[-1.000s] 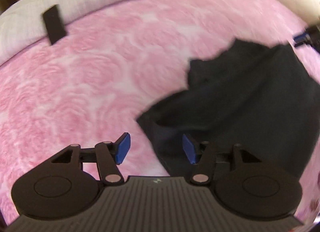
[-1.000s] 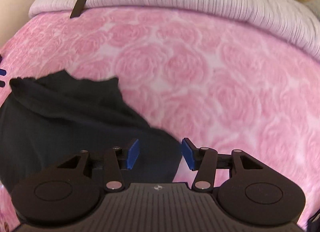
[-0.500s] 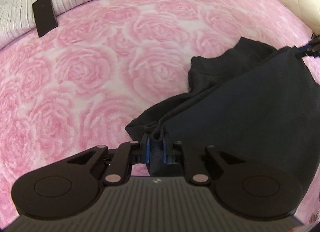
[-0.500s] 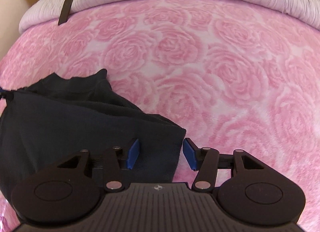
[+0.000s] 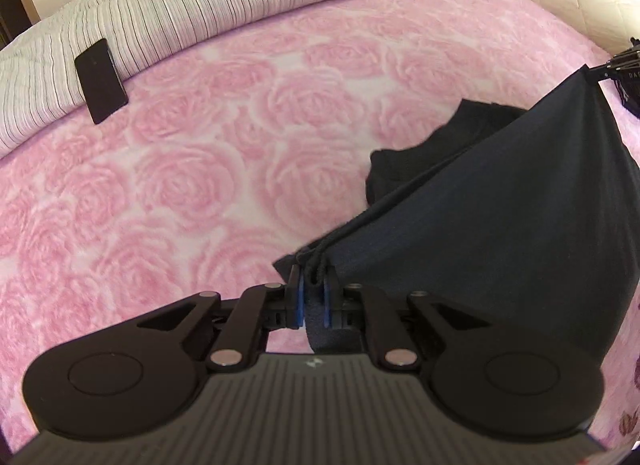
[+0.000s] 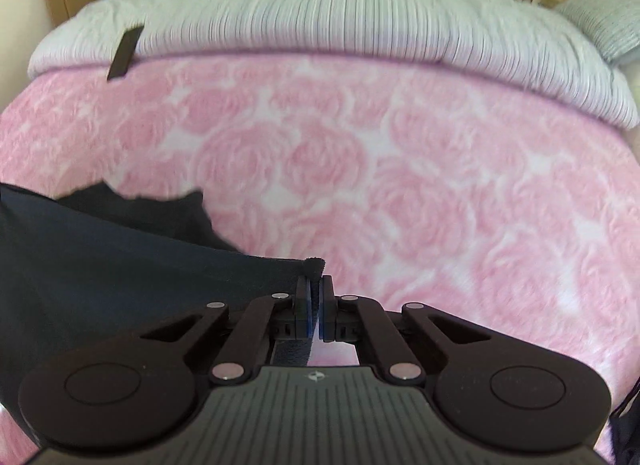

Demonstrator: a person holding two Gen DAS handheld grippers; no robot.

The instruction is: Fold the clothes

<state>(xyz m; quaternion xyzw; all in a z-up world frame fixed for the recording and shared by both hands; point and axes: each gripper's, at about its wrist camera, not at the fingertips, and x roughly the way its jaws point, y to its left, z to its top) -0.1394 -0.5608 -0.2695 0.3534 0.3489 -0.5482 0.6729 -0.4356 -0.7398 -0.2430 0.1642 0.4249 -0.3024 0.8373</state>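
Left gripper (image 5: 311, 293) is clamped on one corner of the dark garment (image 5: 500, 225); right gripper (image 6: 315, 305) pinches another. Garment hangs stretched between them at 3 o'clock over the pink rose blanket (image 5: 200, 165). Soft, light cloth; corners seem best to hold.

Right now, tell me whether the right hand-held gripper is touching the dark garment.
Touching. The right wrist view shows the right hand-held gripper shut on a corner of the dark garment, with the fabric pinched between its blue pads.
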